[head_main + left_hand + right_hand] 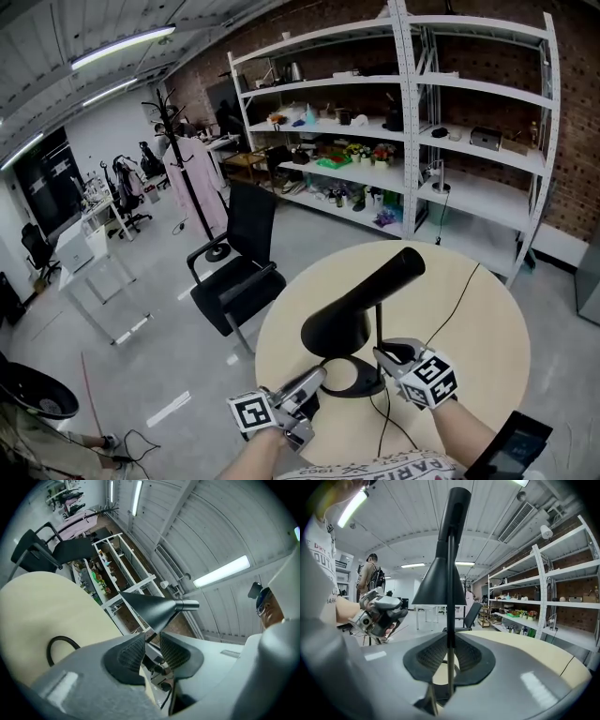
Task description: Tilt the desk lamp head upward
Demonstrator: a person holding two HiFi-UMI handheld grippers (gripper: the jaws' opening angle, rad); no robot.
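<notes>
A black desk lamp stands on the round beige table (478, 309). Its cone head (361, 300) slants up to the right over a ring base (342, 377). My right gripper (380, 354) is at the thin upright stem (450, 597), and its pads press on that stem from both sides, with the cone head (439, 583) straight above. My left gripper (319, 377) lies low at the base's left side. Its jaws stand apart in the left gripper view (152, 645), nothing pressed between them, and the lamp head (152, 607) shows beyond the gap.
The lamp's black cable (442, 319) trails across the table to the right edge. A black office chair (234, 281) stands left of the table, a coat rack (187, 169) behind it, and white shelves (422, 141) line the brick wall. A dark device (511, 448) sits at lower right.
</notes>
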